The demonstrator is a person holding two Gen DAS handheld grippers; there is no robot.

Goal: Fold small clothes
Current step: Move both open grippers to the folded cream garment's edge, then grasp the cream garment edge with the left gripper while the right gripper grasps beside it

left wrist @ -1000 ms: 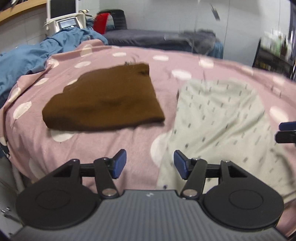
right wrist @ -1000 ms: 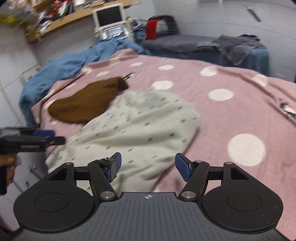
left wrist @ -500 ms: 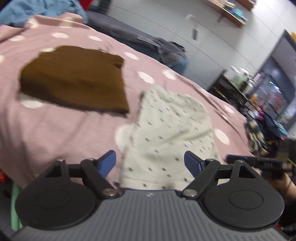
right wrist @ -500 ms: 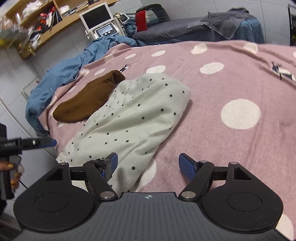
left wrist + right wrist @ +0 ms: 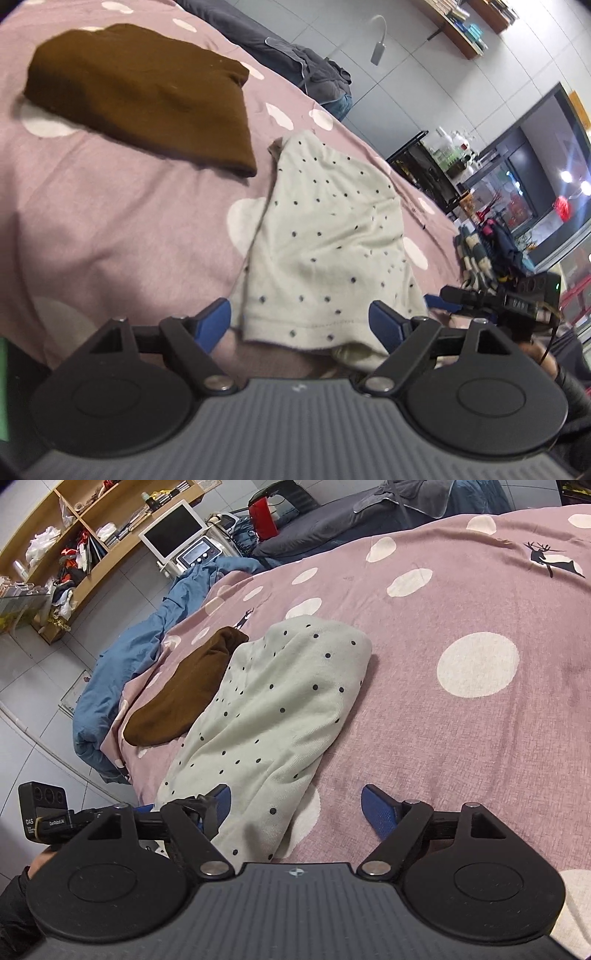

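The pale dotted garment (image 5: pixel 328 236) lies loosely on the bed, just beside a brown garment (image 5: pixel 147 92) that is already folded into a flat packet; the two look very close at one corner, though whether they touch I cannot tell. So one piece looks done, and the dotted one, still rumpled with its hem bunched at the near edge, is left to fold.

The left tool (image 5: pixel 301 321) has just been opening its jaws and now stands wide, straddling the near hem without pressing it. The right tool (image 5: pixel 295 801) is also spread open at the garment's near right corner, gripping nothing.

The bed wears a pink cover with white dots (image 5: pixel 480 701), with a blue quilt (image 5: pixel 147 635) heaped at its far side. Beyond are wooden shelves (image 5: pixel 92 554), a small monitor (image 5: pixel 173 528) and a grey tiled wall.
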